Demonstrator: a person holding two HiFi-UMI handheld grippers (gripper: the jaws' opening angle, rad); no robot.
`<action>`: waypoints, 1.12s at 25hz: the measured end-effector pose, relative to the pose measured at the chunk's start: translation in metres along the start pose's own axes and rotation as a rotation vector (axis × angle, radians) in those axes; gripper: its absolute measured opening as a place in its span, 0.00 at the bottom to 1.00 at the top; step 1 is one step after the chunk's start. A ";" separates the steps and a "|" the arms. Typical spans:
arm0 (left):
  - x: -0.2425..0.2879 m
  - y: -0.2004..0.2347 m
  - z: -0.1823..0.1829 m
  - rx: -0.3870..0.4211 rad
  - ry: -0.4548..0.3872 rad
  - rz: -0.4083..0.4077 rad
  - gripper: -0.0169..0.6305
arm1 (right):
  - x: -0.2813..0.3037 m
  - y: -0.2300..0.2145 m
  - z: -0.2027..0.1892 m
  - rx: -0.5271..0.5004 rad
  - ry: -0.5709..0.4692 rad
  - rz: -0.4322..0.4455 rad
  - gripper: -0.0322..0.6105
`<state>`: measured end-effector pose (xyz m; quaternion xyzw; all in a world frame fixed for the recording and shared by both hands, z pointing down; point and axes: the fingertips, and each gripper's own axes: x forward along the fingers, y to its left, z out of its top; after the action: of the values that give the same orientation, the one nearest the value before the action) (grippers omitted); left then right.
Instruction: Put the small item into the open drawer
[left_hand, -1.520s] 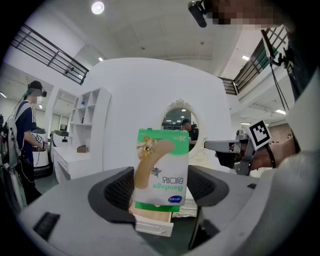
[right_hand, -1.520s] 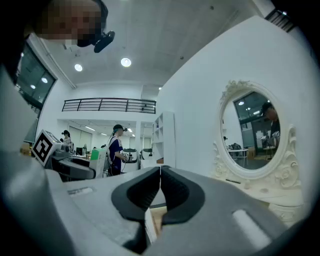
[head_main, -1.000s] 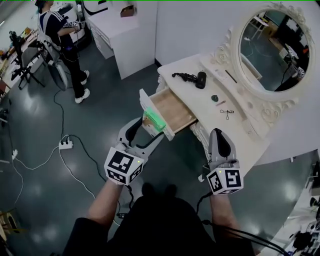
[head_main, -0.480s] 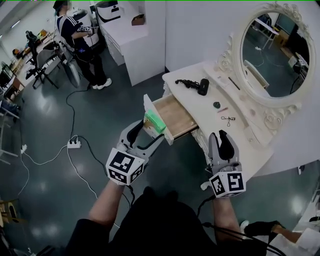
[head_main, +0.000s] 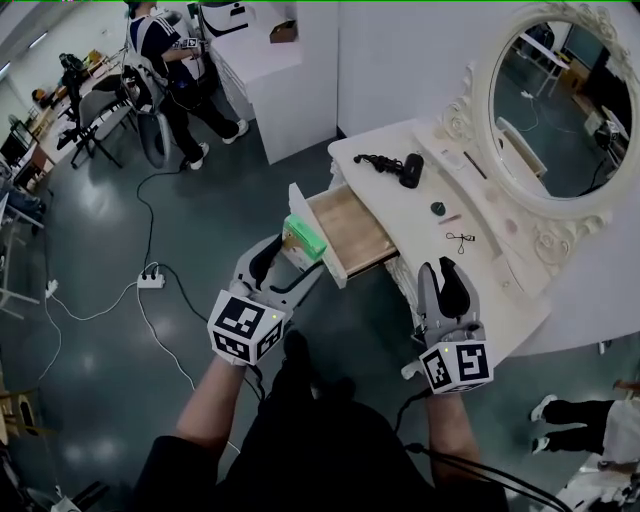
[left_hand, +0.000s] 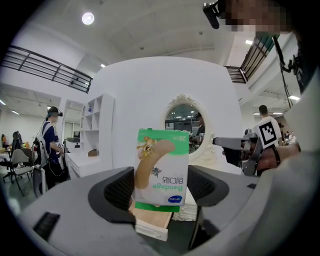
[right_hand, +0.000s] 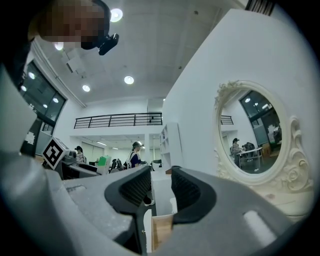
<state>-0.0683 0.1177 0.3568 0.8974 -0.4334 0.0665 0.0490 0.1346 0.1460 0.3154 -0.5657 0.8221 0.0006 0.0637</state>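
Note:
A green and white bandage box is held upright in my left gripper, just off the front left corner of the open wooden drawer. In the left gripper view my left gripper is shut on the bandage box, with the drawer below and behind it. My right gripper hovers at the dressing table's front edge, right of the drawer. Its jaws are opening with nothing between them, and the right gripper view shows the right gripper with a gap above the drawer.
The white dressing table carries a black hair dryer, a small dark round item and a metal tool, under an oval mirror. A person stands at the back left. A power strip and cables lie on the floor.
My right gripper's jaws have parted from shut. My left gripper still holds the box by the drawer's corner. The head view has shifted slightly.

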 end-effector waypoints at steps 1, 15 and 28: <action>0.004 0.003 -0.002 0.001 0.006 -0.006 0.53 | 0.003 -0.002 -0.001 -0.001 0.002 -0.004 0.25; 0.082 0.099 -0.011 -0.010 0.037 -0.135 0.53 | 0.105 -0.009 -0.020 -0.023 0.039 -0.125 0.24; 0.147 0.176 -0.048 -0.053 0.111 -0.290 0.53 | 0.181 -0.001 -0.049 -0.044 0.122 -0.264 0.24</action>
<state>-0.1195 -0.0978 0.4336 0.9439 -0.2977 0.0966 0.1057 0.0670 -0.0267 0.3452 -0.6693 0.7426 -0.0241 0.0006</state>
